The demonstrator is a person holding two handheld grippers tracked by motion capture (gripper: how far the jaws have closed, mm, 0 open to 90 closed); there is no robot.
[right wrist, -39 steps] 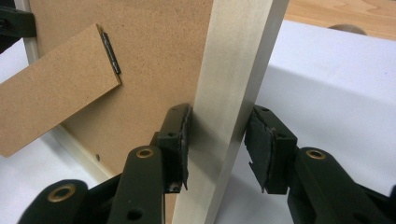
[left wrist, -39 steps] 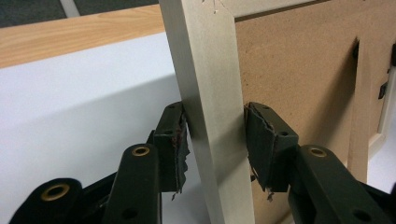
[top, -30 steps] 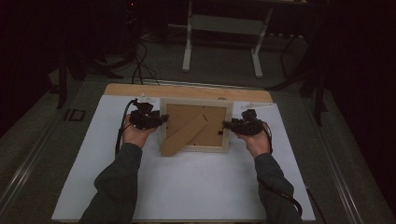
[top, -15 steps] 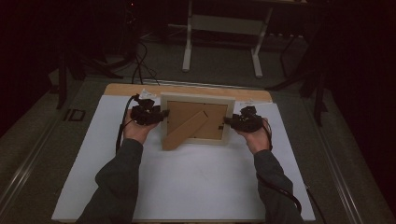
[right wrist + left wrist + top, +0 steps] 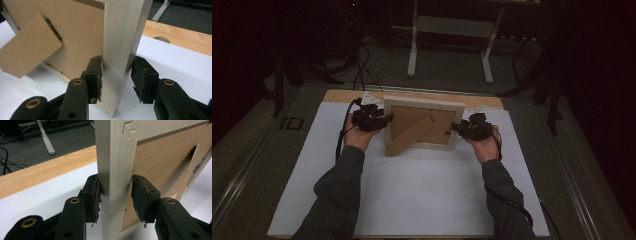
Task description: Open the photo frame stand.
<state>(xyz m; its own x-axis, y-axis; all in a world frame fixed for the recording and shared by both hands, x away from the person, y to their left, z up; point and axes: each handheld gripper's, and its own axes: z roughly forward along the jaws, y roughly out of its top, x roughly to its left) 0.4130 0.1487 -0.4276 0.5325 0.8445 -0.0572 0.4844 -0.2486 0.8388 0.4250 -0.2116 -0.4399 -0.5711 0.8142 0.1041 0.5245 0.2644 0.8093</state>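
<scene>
1. The counter (image 5: 302, 200) carries a broad white sheet (image 5: 422, 190) – a strip of bare wood (image 5: 342, 96) shows along its far edge.
2. A pale wooden picture frame (image 5: 424, 103) stands near the far middle of the sheet, its fibreboard back (image 5: 404, 120) facing the person and tilted slightly.
3. A fibreboard easel leg (image 5: 409, 137) slants out from the back, down to the sheet at the frame's lower left.
4. Two sleeved forearms come in from the near edge, one toward each side of the frame.
5. The left tongs (image 5: 387, 118) pinch the frame's left upright – in the left gripper view (image 5: 115, 195) one pad lies against its outer face and the other touches its back edge.
6. The right tongs (image 5: 456, 127) pinch the right upright; in the right gripper view (image 5: 117, 75) both pads sit against the wood, one on each side.
</scene>
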